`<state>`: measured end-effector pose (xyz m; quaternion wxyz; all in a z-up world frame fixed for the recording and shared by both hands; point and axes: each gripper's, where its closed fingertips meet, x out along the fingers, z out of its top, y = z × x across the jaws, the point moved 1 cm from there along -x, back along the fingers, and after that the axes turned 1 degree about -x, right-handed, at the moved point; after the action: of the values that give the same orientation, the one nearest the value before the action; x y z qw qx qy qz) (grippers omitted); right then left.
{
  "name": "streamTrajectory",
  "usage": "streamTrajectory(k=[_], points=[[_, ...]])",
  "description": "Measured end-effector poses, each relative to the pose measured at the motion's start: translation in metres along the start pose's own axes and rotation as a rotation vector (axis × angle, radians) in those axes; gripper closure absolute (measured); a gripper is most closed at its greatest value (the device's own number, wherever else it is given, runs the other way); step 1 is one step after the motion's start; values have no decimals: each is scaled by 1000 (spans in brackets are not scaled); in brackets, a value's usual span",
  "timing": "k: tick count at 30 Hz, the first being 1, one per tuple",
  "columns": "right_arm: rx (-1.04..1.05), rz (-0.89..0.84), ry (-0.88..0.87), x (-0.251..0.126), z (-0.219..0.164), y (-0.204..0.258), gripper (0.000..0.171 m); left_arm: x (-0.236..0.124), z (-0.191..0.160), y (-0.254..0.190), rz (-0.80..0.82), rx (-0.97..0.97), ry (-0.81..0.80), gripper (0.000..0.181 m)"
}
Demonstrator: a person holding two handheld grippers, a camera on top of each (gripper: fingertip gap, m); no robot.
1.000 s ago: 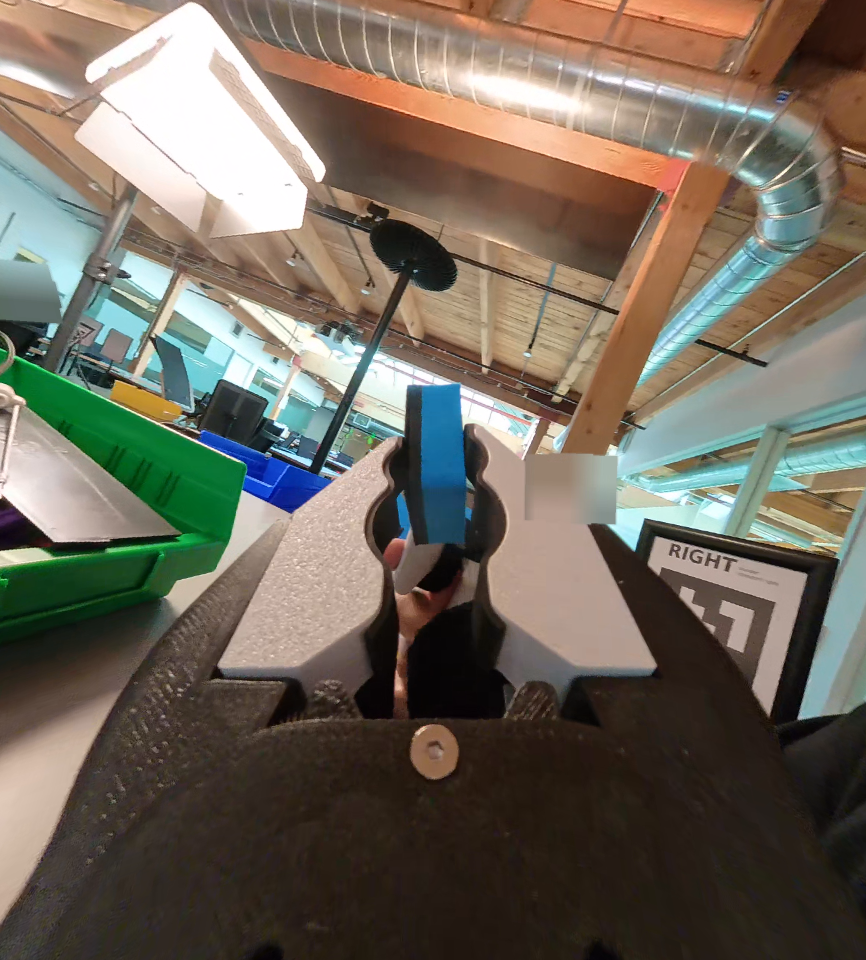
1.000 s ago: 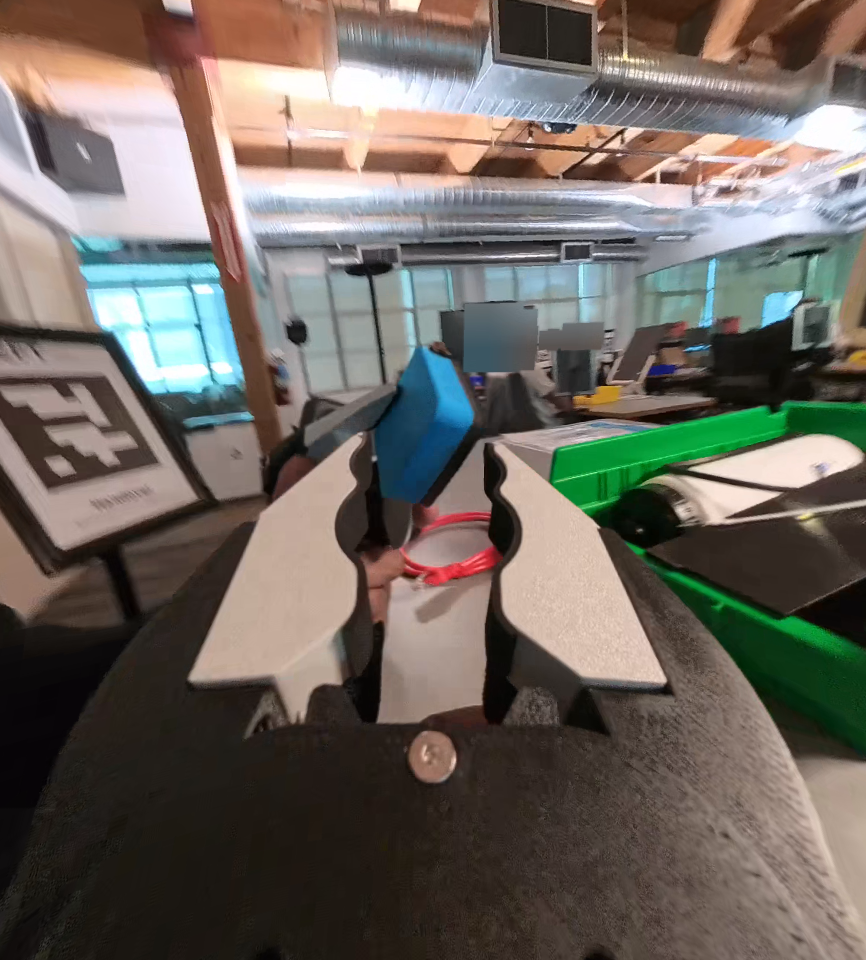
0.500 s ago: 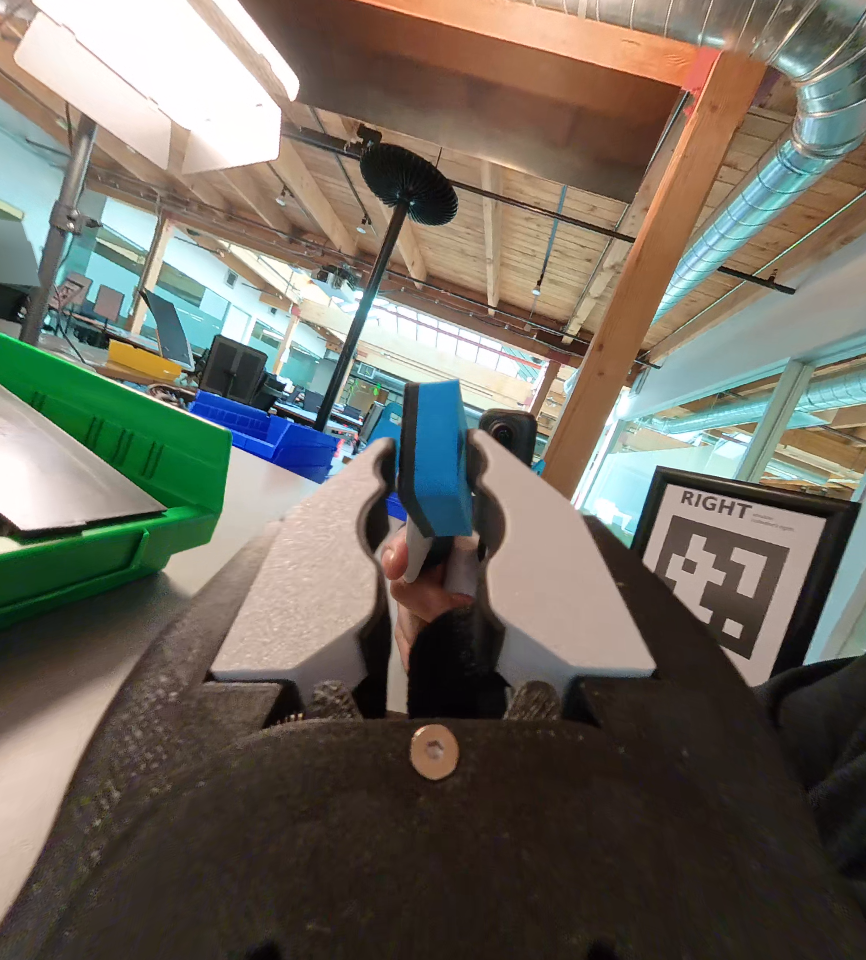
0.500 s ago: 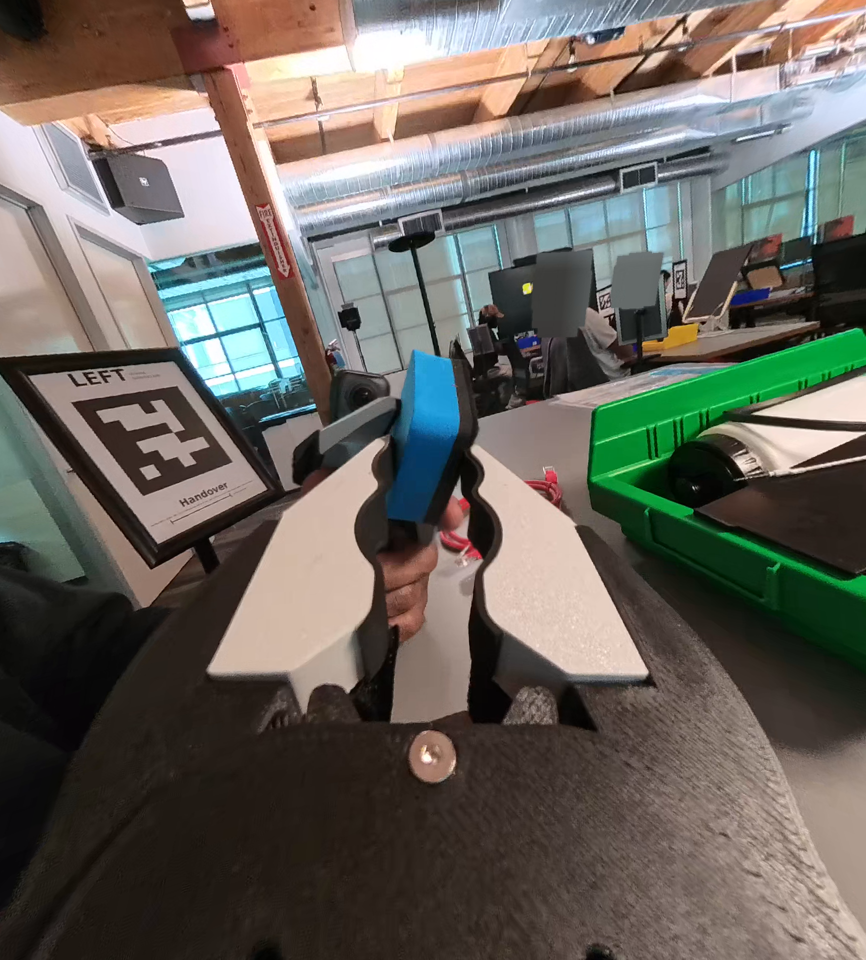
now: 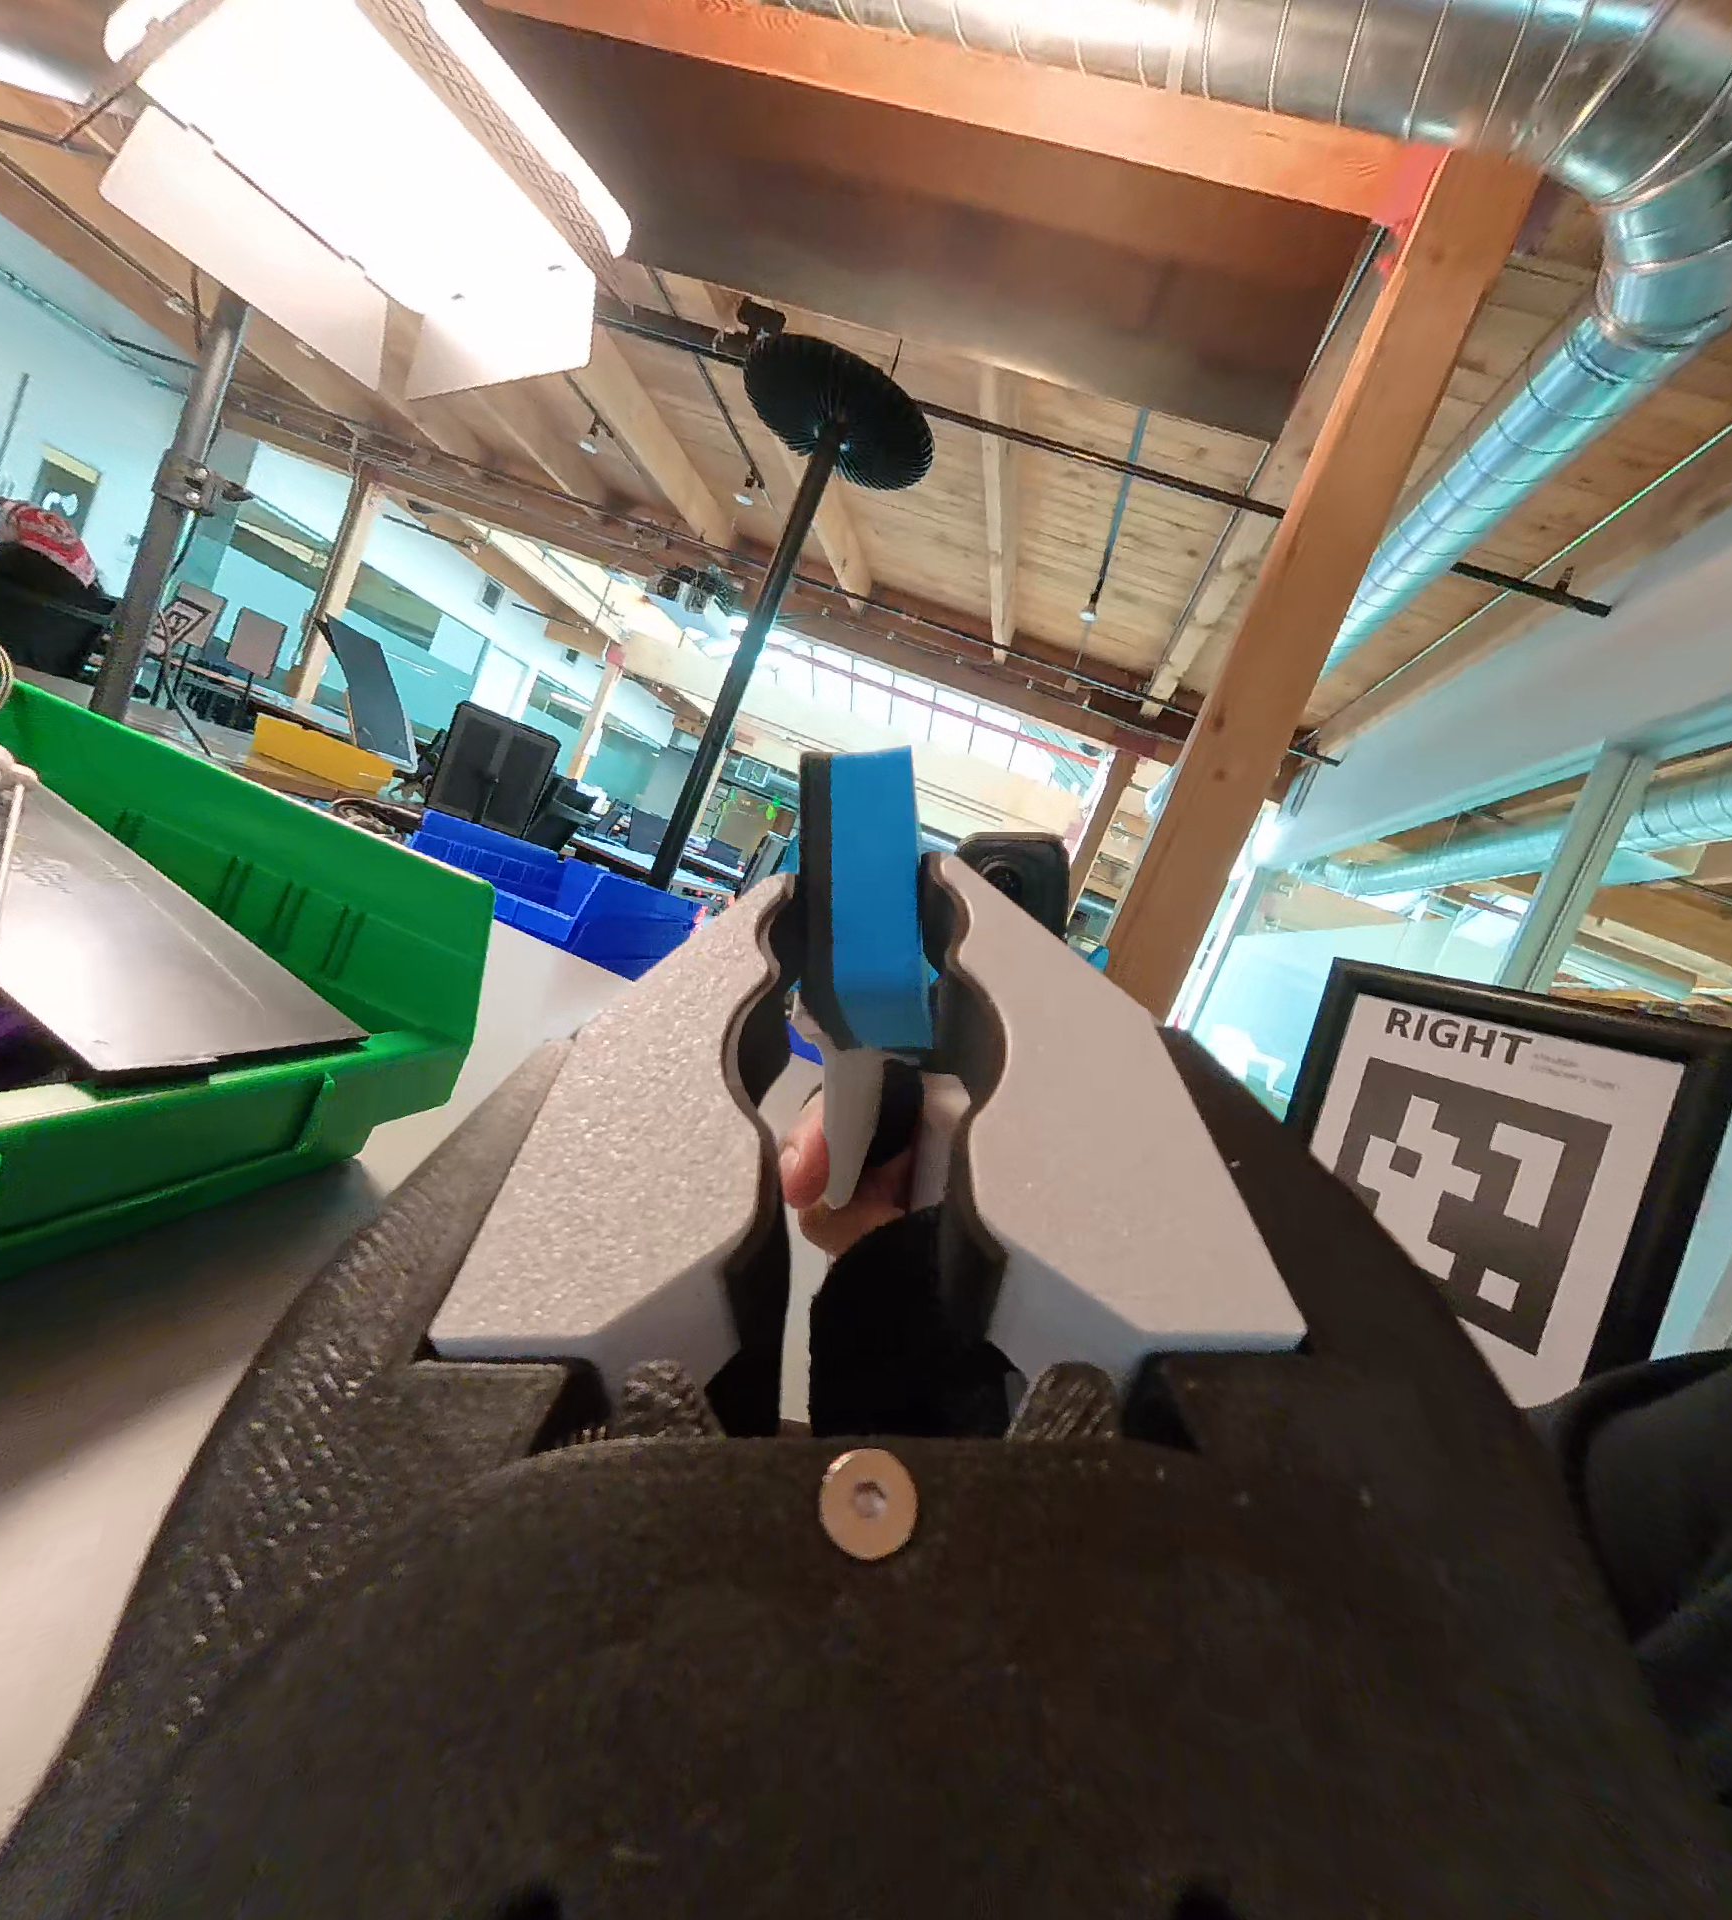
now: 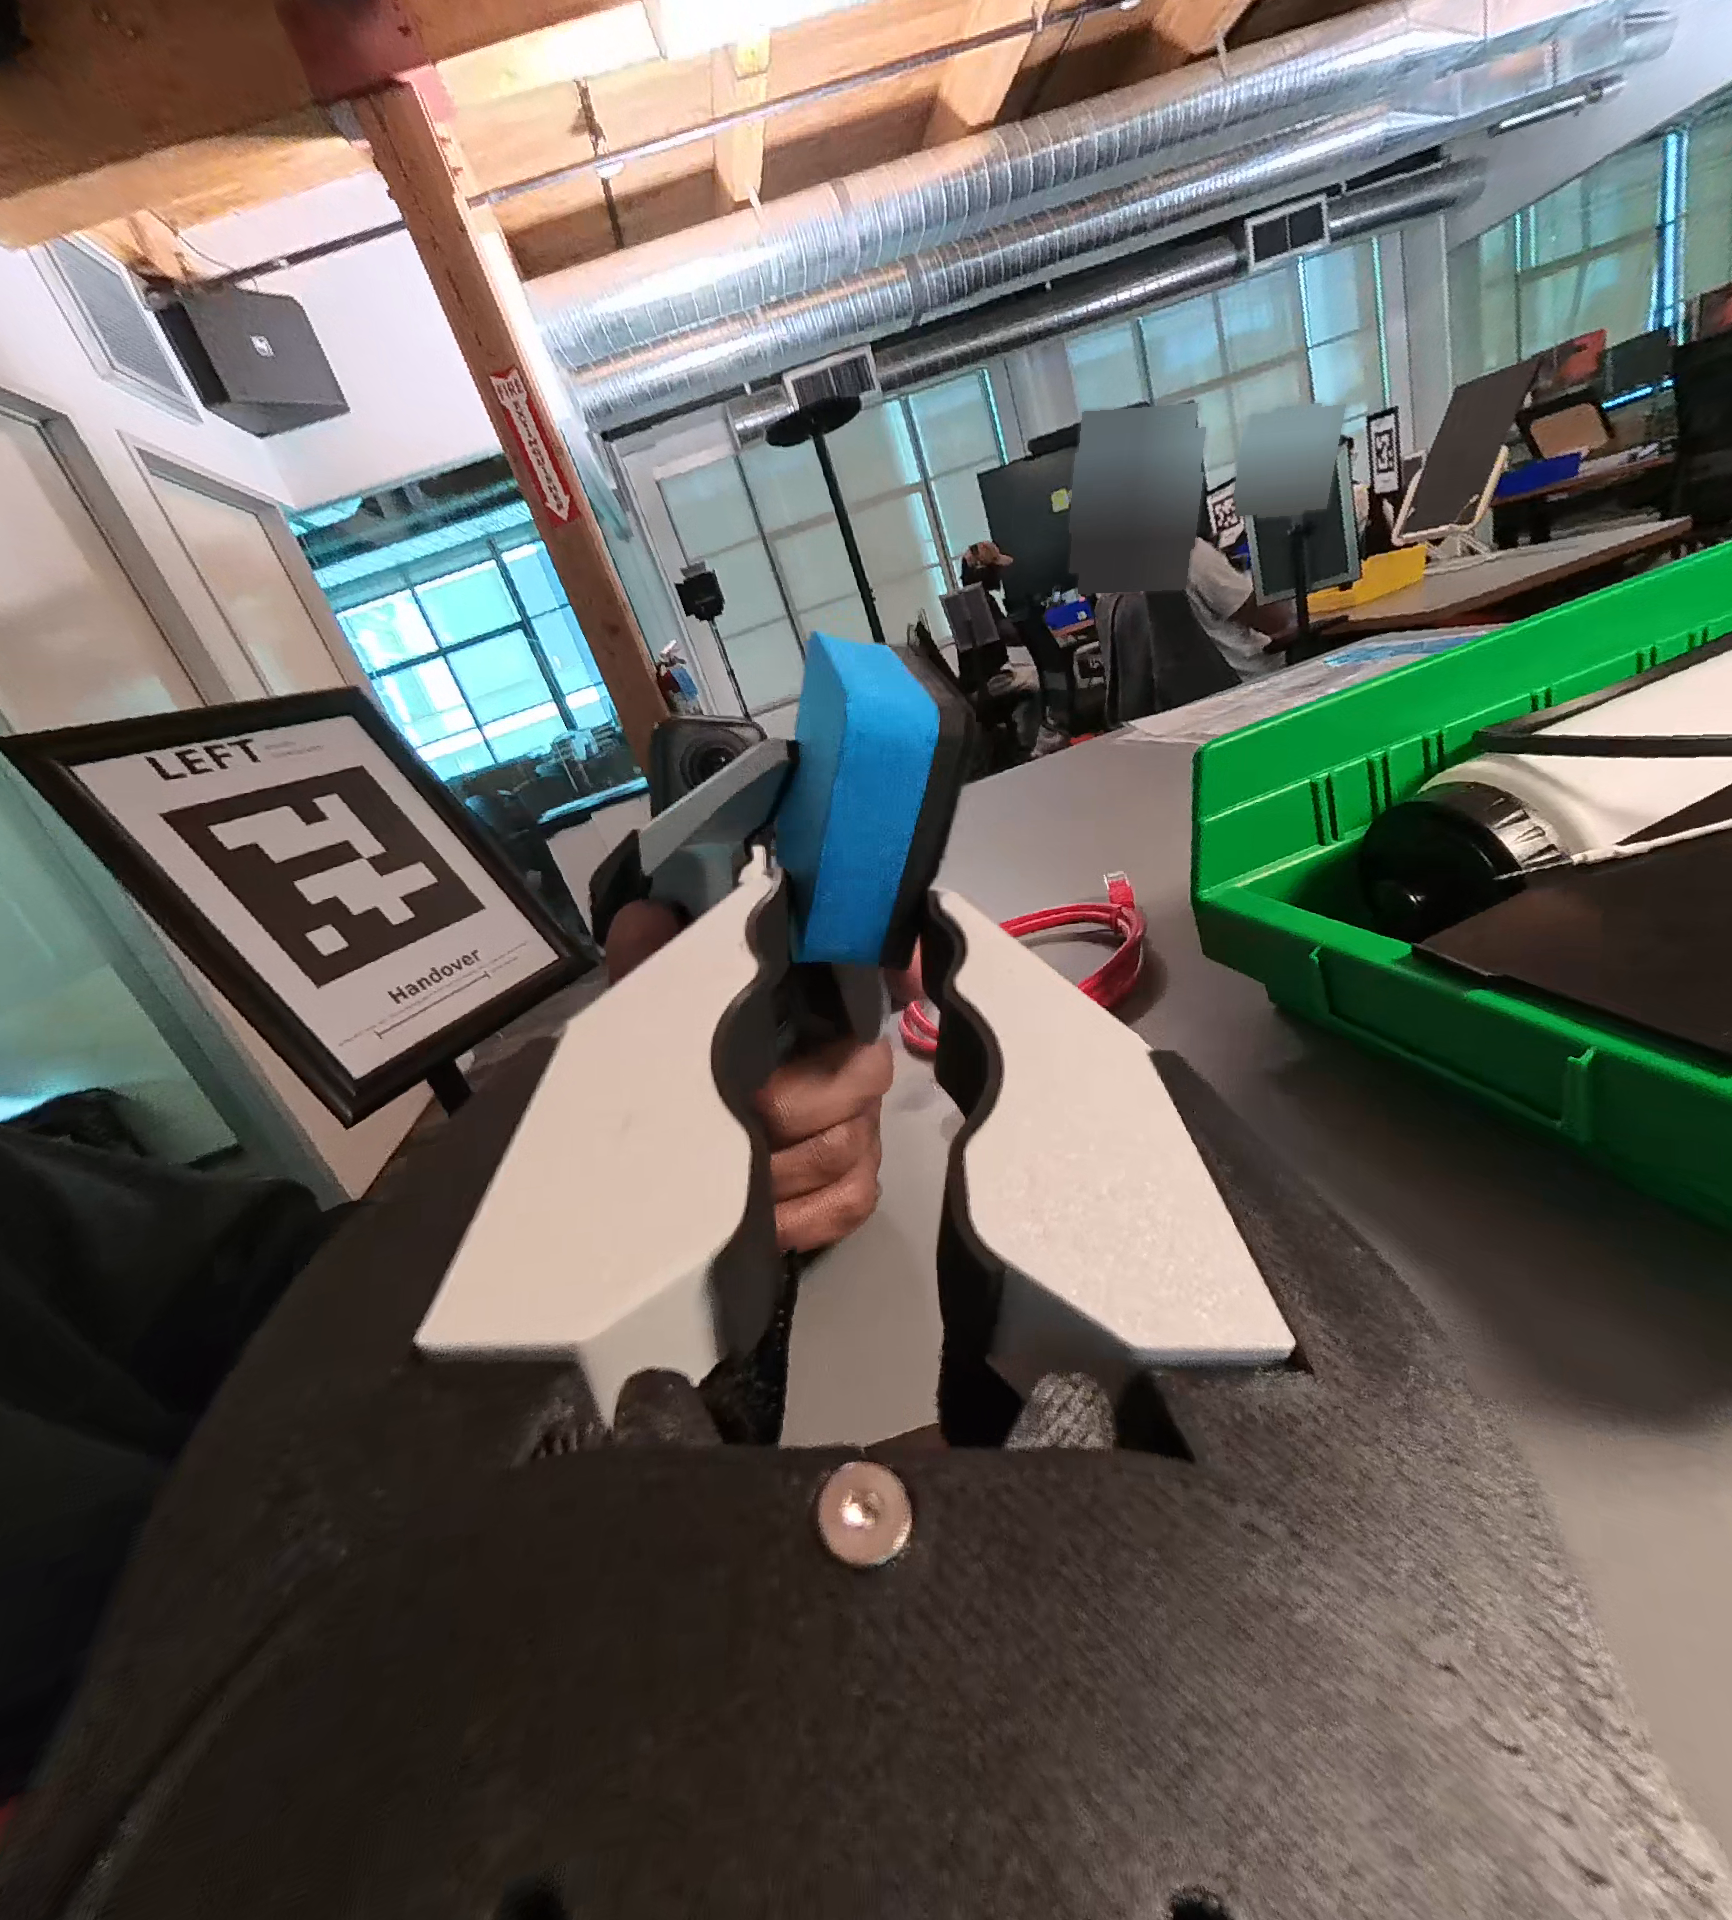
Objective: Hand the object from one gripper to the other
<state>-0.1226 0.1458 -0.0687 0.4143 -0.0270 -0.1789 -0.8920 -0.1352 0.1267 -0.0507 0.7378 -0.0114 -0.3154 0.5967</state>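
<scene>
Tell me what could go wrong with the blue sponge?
The left gripper pinches the blue sponge, and the right gripper sits around it; I cannot tell if it squeezes yet. If the left lets go too soon, the sponge might drop onto the grey table. It is soft and held only at the fingertips, so it may twist or slip.

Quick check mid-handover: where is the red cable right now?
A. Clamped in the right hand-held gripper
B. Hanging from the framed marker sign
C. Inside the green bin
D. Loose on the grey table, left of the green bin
D: in the right wrist view the red cable lies coiled on the grey table, beside the green bin and outside it.
</scene>
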Motion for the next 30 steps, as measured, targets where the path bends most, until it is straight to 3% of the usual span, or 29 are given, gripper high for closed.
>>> streamTrajectory(k=[6,12,16,19,26,30], points=[[36,20,-67,-7,9,-2,147,2,-6,2,-15,-61,53,159],[17,5,-53,-5,7,-2,128,-2,3,5,7,-25,-10,159],[6,0,-8,0,1,-1,147,0,-2,2,-6,-31,13,159],[39,12,-77,-8,10,-3,149,2,-4,2,-10,-47,32,154],[15,29,-47,-4,6,2,148,4,-11,-1,-29,-72,80,157],[4,18,-29,-2,3,1,117,3,-6,1,-5,-28,43,158]])
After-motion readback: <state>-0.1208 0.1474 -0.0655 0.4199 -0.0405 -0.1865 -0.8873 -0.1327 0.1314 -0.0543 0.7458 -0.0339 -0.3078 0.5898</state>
